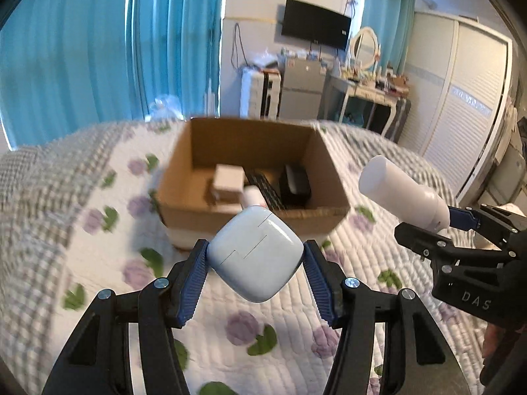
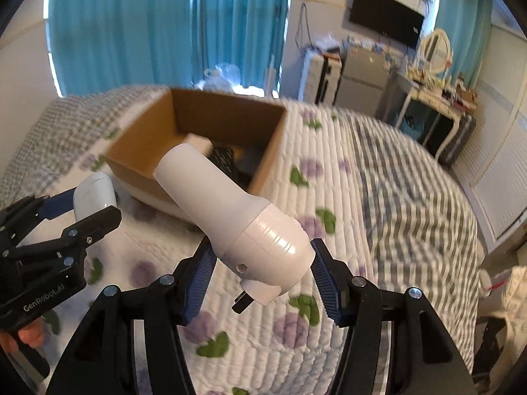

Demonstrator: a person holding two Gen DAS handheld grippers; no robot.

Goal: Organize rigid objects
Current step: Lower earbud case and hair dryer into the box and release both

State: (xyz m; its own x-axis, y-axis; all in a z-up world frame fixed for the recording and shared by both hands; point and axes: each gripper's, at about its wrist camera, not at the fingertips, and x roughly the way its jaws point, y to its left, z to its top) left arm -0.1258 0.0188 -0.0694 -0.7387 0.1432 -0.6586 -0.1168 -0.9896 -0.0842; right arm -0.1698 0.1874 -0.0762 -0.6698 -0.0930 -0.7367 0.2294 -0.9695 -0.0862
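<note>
Left gripper point(image 1: 255, 261) was closed on a pale blue rounded case point(image 1: 256, 252), pads bearing on two opposite corners, case held diamond-wise above the quilted bed point(image 1: 98, 237). Judged: hard, glossy shell, light, likely slippery; corner contact looked marginal, flat faces would give a surer hold.

Right gripper point(image 2: 263, 260) was clamped on the wide ribbed end of a white bottle-shaped device point(image 2: 230, 210), narrow end pointing toward the box. A small black tab stuck out under its base. Judged: rigid plastic, light to moderate weight, smooth; the long overhang ahead of the pads could let it pivot, so grip nearer the middle would be steadier.

Beyond both, the open cardboard box point(image 1: 184, 168) sat on the bed, already holding a small carton point(image 1: 227, 182), a black flat item point(image 1: 266, 187) and a dark case point(image 1: 294, 182). Both held items hung short of the box's near wall.

Far side: teal curtains point(image 1: 98, 49), wall television point(image 1: 314, 24).
</note>
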